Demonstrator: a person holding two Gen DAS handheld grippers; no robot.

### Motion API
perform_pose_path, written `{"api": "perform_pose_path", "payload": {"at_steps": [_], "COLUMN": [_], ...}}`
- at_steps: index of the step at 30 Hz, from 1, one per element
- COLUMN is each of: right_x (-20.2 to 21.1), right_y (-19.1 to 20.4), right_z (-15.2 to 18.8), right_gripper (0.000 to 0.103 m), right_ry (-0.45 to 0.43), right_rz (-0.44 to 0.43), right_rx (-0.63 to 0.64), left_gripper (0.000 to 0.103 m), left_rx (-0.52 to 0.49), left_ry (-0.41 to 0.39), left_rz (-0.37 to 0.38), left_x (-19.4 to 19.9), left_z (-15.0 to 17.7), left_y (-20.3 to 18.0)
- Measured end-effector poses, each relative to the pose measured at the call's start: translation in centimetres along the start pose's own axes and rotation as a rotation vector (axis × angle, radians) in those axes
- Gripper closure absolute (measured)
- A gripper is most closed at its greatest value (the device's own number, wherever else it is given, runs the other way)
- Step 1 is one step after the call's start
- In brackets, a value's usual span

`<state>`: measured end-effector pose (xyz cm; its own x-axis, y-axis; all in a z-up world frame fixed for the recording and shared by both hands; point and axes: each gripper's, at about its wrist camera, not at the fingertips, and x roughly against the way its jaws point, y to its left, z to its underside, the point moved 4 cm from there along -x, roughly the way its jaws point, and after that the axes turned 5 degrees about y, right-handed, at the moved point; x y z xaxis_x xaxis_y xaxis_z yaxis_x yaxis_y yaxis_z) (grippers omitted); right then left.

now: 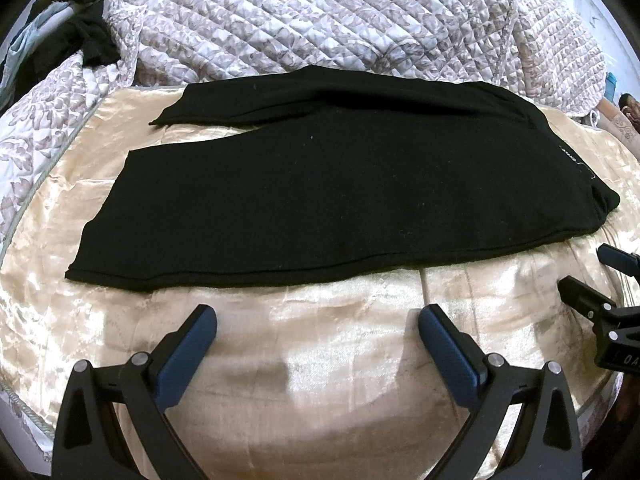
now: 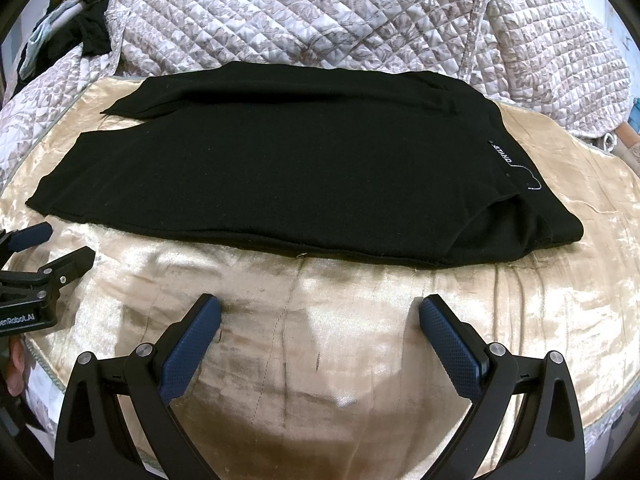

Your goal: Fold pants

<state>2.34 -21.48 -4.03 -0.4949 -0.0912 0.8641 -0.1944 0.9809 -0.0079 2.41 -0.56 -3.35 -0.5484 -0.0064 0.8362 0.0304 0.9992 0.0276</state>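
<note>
Black pants point(image 1: 340, 184) lie flat on a shiny beige cloth point(image 1: 320, 360), legs to the left, waistband with a small label to the right. The two legs lie side by side, the far one partly under. They also show in the right wrist view point(image 2: 300, 168). My left gripper point(image 1: 318, 320) is open and empty, hovering just short of the near hem. My right gripper point(image 2: 320, 312) is open and empty, near the pants' near edge by the waist. Each gripper shows in the other's view: the right one point(image 1: 588, 276), the left one point(image 2: 60, 248).
A quilted floral bedspread point(image 1: 320, 20) is bunched up behind the pants. A dark garment point(image 1: 88, 40) and pale clothes lie at the far left. The beige cloth point(image 2: 340, 360) spreads toward me in front of the pants.
</note>
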Motion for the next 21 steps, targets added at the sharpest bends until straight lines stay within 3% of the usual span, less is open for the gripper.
{"api": "perform_pose_path", "payload": {"at_steps": [13,21], "right_x": [0.8,1.5], "right_y": [-0.2,-1.8], "right_z": [0.0,-0.2], "right_gripper": [0.003,0.003], "right_ry": [-0.007,-0.032], "right_rz": [-0.033,-0.048], "right_rx": [-0.004,-0.072], "left_gripper": [0.001,0.006], "left_rx": [-0.002,0.012], "left_ry": [-0.004,-0.020], "left_rz": [0.009,0.035], "left_x": [0.6,0.9], "left_z": [-0.3,-0.4], "left_y": [-0.5,-0.4]}}
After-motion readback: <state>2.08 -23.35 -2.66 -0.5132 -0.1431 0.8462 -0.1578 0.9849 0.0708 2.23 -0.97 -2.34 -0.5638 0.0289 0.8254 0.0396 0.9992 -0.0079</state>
